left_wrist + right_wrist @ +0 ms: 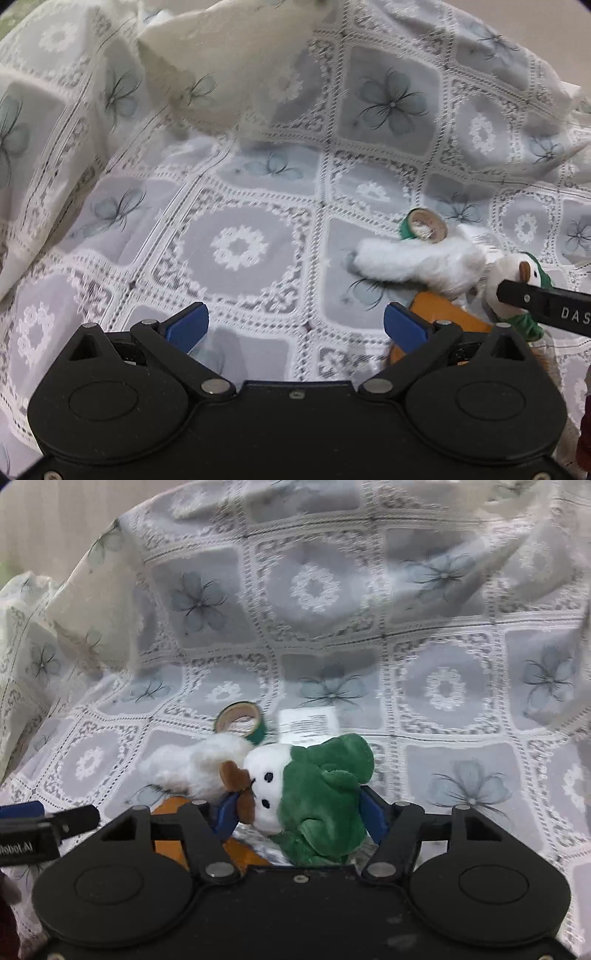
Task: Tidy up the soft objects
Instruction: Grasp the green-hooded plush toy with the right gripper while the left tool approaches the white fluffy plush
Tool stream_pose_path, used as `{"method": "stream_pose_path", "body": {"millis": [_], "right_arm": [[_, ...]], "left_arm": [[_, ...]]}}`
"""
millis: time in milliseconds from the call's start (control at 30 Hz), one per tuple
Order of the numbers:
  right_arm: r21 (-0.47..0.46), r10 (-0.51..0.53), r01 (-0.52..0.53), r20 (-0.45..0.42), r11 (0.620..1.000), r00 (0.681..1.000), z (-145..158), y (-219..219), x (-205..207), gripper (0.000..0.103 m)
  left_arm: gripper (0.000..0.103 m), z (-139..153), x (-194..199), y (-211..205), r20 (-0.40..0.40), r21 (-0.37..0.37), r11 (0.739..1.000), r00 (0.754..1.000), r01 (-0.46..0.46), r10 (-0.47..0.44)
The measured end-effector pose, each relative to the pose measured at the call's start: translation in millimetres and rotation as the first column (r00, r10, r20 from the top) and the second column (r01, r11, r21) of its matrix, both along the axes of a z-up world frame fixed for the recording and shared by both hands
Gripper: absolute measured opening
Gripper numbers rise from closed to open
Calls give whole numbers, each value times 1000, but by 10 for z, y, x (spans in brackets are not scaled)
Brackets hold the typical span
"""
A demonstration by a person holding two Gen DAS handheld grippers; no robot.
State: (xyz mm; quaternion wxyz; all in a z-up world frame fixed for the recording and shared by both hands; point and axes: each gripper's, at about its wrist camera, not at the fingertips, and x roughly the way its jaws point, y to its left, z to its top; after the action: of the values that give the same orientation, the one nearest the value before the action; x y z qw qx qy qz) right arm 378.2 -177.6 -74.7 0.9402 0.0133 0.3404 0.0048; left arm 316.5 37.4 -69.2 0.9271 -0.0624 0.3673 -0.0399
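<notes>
Right gripper (297,810) is clamped on the plush toy (295,794), blue pads pressing either side of its white face and green hood, nose turned toward the left pad. Beneath the toy sits something orange (173,812) with a crinkly silver patch beside it, possibly a wrapper; the view is too crowded to tell. Just beyond the plush lies a white furry piece (192,764), touching it, and behind that a roll of green tape (242,722) stands tilted on the lace bedcover (314,590). A white printed label (308,720) lies flat just right of the tape. Over on the left side, the left gripper (295,325) hangs wide apart above bare cover, nothing between its pads, well clear of the toy. A cream pillow (229,55) rests toward the cover's far edge.
</notes>
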Motion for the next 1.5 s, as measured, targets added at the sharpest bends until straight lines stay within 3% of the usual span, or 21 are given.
{"method": "stream_pose_path", "body": {"millis": [267, 433, 600, 833, 967, 1167, 1333, 1500], "right_arm": [[3, -142, 142, 51, 990, 989, -36, -382, -190, 66], [-29, -146, 149, 87, 988, 986, -123, -420, -230, 66], [-10, -164, 167, 141, 986, 976, -239, -506, -203, 66], [110, -158, 146, 119, 983, 980, -364, -666, -159, 67], [117, -154, 141, 112, 983, 982, -390, -663, -142, 70], [97, -152, 142, 107, 985, 983, -398, -644, -128, 71], [77, -155, 147, 104, 986, 983, -408, -628, -114, 71], [53, -162, 157, 95, 986, 982, -419, -608, -92, 72]], "left_arm": [[98, 206, 2, -466, 96, 138, 980, 983, 144, -158], [99, 269, 74, -836, 147, 282, 929, 947, 237, -286], [99, 174, 182, -1061, 119, 387, 862, 910, 327, -398], [98, 40, 358, -1181, 39, 391, 835, 900, 387, -435], [98, -50, 418, -1275, 5, 417, 810, 891, 411, -455], [78, -145, 575, -1346, -62, 363, 817, 887, 447, -458], [61, -136, 612, -1354, -55, 331, 834, 892, 441, -449], [56, -111, 638, -1313, -44, 285, 859, 901, 426, -432]]}}
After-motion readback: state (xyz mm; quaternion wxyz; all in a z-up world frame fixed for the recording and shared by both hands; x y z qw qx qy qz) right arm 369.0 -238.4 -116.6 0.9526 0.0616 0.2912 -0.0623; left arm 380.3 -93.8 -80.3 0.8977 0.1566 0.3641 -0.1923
